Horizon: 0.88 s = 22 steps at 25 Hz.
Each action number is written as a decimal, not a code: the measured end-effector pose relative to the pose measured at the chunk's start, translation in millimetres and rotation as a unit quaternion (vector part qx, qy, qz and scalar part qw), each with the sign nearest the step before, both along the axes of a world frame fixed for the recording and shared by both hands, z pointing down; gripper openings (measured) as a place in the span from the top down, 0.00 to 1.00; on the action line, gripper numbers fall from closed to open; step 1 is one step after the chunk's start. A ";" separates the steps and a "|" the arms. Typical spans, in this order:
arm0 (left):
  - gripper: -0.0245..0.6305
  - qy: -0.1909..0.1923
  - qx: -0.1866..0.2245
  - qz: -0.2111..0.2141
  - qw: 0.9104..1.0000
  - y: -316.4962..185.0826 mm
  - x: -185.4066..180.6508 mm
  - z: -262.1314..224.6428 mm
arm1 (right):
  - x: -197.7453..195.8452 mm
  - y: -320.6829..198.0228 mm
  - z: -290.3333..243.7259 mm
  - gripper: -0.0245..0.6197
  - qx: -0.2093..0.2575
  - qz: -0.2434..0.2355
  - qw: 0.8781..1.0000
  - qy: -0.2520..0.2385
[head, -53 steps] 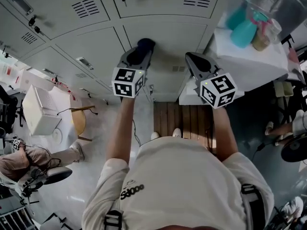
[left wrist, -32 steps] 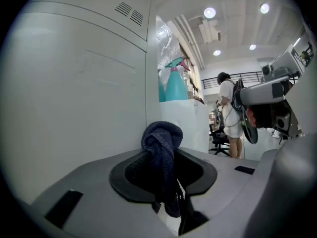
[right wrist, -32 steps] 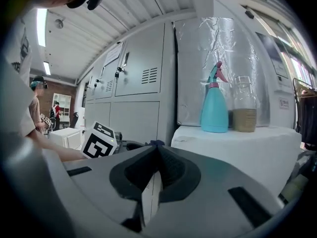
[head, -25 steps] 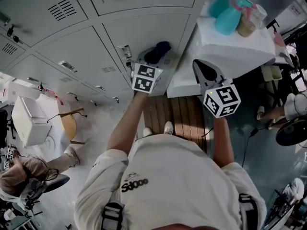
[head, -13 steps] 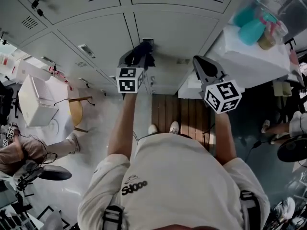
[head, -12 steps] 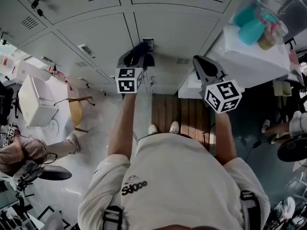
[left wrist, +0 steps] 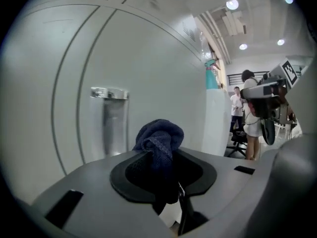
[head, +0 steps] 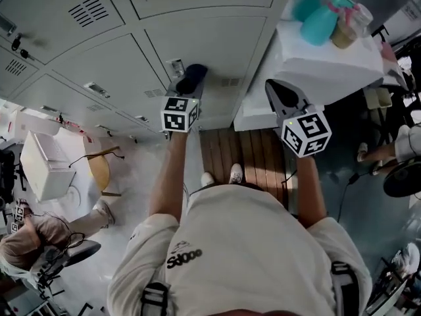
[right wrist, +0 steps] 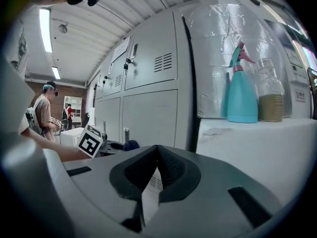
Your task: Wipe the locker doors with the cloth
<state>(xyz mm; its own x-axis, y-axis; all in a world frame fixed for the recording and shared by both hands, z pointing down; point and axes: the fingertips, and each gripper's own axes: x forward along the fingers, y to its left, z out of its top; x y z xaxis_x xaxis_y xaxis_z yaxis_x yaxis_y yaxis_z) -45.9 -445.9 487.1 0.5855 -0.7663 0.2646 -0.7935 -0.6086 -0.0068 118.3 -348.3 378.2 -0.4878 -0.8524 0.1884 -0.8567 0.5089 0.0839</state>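
My left gripper [head: 189, 79] is shut on a bunched dark blue cloth [head: 192, 75], which presses against a grey locker door [head: 210, 45] near its metal handle [head: 175, 66]. In the left gripper view the cloth [left wrist: 159, 140] bulges out from between the jaws, with the handle [left wrist: 110, 120] just to its left. My right gripper [head: 275, 89] is shut on nothing and hovers beside the white table's [head: 329, 68] near edge, away from the lockers. In the right gripper view its tips [right wrist: 157, 150] meet in front of the locker doors [right wrist: 151, 115].
A teal spray bottle [head: 321, 22] and a glass jar [head: 345, 35] stand on the white table right of the lockers. A wooden strip of floor [head: 247, 153] lies below. A white box [head: 43, 163] and a seated person [head: 33, 239] are at the left.
My left gripper has swept the cloth sideways across the lower locker door, right and then back left near the handle. The right gripper has stayed by the table.
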 end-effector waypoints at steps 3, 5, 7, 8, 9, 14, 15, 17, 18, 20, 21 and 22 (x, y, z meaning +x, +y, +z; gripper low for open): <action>0.79 -0.008 -0.001 0.033 0.999 0.4 41.1 11.3 | 26.9 4.6 4.1 0.95 -0.007 0.030 1.000 -0.001; 0.79 -0.005 -0.006 0.046 0.999 0.5 64.5 19.3 | 40.5 9.0 8.1 0.95 -0.013 0.047 0.999 -0.003; 0.79 0.002 -0.016 0.066 0.998 1.2 87.7 28.0 | 50.2 12.5 12.3 0.95 -0.020 0.058 0.998 -0.002; 0.79 0.007 -0.019 0.078 0.997 1.3 99.9 31.5 | 54.0 13.6 14.2 0.95 -0.022 0.062 0.998 0.000; 0.79 0.012 -0.021 0.091 0.996 2.0 112.3 34.6 | 57.3 14.9 15.6 0.95 -0.024 0.066 0.998 0.001; 0.79 0.000 -0.028 0.137 0.990 5.7 164.0 52.5 | 65.1 22.1 13.1 0.95 -0.024 0.077 0.997 0.003; 0.79 0.002 -0.029 0.137 0.990 5.3 167.7 54.4 | 63.8 23.1 12.5 0.95 -0.023 0.076 0.997 0.002; 0.79 0.006 -0.033 0.128 0.991 5.2 165.4 58.6 | 58.3 24.8 14.1 0.95 -0.023 0.071 0.997 0.001; 0.79 0.004 -0.038 0.121 0.992 5.2 160.2 61.5 | 55.0 25.0 16.2 0.95 -0.024 0.067 0.997 0.001; 0.79 -0.002 -0.046 0.102 0.994 4.2 142.6 67.7 | 47.2 22.9 21.5 0.95 -0.028 0.058 0.998 -0.001; 0.79 -0.003 -0.051 0.089 0.995 3.2 130.1 71.3 | 42.1 20.9 24.2 0.95 -0.030 0.053 0.998 -0.002; 0.79 -0.003 -0.056 0.073 0.996 2.1 115.4 75.2 | 36.2 18.5 26.8 0.95 -0.033 0.046 0.998 -0.003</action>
